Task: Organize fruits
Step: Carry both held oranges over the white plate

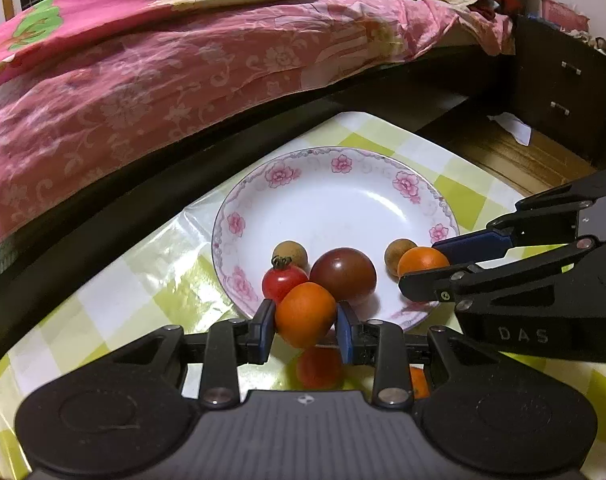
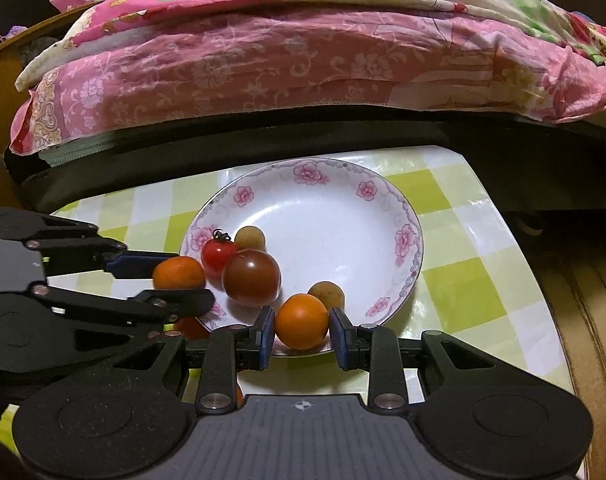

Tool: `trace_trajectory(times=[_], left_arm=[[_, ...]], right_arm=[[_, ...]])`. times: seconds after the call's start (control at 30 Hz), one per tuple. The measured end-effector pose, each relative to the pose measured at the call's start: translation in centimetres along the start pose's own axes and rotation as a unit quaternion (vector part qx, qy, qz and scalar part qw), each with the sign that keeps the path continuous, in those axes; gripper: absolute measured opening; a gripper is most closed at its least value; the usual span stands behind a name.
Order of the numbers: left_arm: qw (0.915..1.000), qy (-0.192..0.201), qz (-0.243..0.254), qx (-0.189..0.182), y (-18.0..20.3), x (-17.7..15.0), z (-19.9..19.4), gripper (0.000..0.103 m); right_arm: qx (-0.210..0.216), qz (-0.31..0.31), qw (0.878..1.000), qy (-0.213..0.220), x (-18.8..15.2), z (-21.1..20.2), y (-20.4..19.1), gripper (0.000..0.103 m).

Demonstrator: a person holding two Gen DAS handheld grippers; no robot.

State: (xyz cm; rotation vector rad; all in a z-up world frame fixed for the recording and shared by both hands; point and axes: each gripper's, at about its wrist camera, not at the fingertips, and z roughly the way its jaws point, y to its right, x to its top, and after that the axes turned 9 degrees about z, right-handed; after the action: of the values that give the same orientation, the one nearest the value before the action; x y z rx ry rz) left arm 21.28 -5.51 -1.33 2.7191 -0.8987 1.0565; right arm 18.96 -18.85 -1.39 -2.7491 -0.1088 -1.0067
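Note:
A white floral plate (image 1: 343,196) (image 2: 323,204) holds a dark red tomato (image 1: 344,274) (image 2: 251,277), a small red cherry tomato (image 1: 282,281) (image 2: 219,255) and two tan longans (image 1: 291,253) (image 1: 397,254). My left gripper (image 1: 305,326) is shut on an orange fruit (image 1: 305,315) at the plate's near rim; it shows in the right wrist view (image 2: 178,273). My right gripper (image 2: 301,332) is closed around a second orange fruit (image 2: 301,321) over the plate's near edge; it shows in the left wrist view (image 1: 422,261).
The plate sits on a table with a glossy green and white checked cover (image 1: 115,292) (image 2: 475,276). A bed with pink floral bedding (image 1: 143,80) (image 2: 303,60) runs along the far side. A dark drawer cabinet (image 1: 563,92) stands at the right.

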Motion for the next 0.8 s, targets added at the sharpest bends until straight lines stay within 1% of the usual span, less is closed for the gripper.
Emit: trace_trajectory(times=[0.47, 0.57, 0.8], left_arm=[[0.9992, 0.023, -0.032, 0.004, -1.1, 0.8, 0.8, 0.04], [0.9991, 0.027, -0.031, 0.01, -1.0, 0.8, 0.8, 0.04], [0.9989, 0.032, -0.031, 0.013, -0.8, 0.7, 0.8, 0.041]], right_arm=[[-0.008, 0.02, 1.0, 0.004, 0.5, 1.6, 0.6, 0.026], [-0.014, 0.013, 1.0, 0.002, 0.4, 1.9, 0.3, 0.026], [-0.019, 0.013, 1.0, 0.007, 0.6, 1.8, 0.4, 0.027]])
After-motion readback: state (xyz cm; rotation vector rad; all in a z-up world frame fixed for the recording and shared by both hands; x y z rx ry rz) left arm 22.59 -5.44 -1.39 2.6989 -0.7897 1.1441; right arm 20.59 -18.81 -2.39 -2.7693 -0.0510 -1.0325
